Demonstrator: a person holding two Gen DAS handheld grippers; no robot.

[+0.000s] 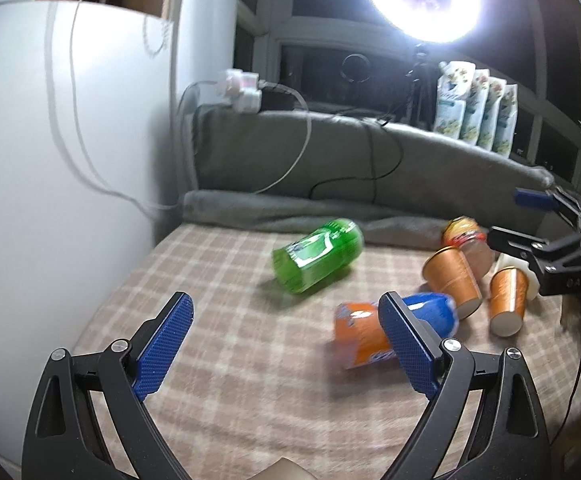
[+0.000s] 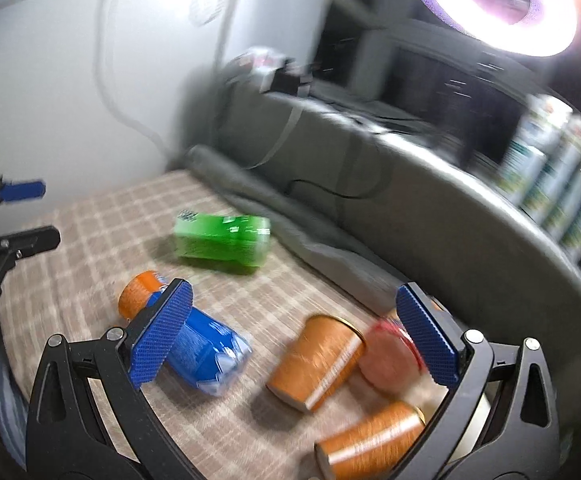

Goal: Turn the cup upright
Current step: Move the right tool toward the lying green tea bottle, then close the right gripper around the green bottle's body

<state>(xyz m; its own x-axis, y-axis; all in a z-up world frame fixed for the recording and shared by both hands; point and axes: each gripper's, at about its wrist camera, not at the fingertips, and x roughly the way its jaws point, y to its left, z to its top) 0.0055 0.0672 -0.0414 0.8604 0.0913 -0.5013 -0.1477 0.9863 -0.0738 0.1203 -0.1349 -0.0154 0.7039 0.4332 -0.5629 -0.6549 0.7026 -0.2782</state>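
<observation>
Two orange paper cups lie tipped on the checked cloth. In the right wrist view one cup (image 2: pixel 314 360) lies between my open fingers and the other cup (image 2: pixel 370 440) lies nearer, low right. In the left wrist view they show at the right: one cup (image 1: pixel 452 280) and the second cup (image 1: pixel 506 300). My right gripper (image 2: pixel 294 340) is open and empty just above them; it also shows in the left wrist view (image 1: pixel 530 224). My left gripper (image 1: pixel 286 340) is open and empty over the cloth, left of the cups.
A green bottle (image 1: pixel 318 256) lies on its side mid-cloth. An orange and blue bottle (image 1: pixel 374 336) lies near my left gripper's right finger. A red-lidded jar (image 2: pixel 390 356) lies beside the cups. A grey rolled blanket (image 1: pixel 290 208) borders the back; a white wall (image 1: pixel 70 160) stands left.
</observation>
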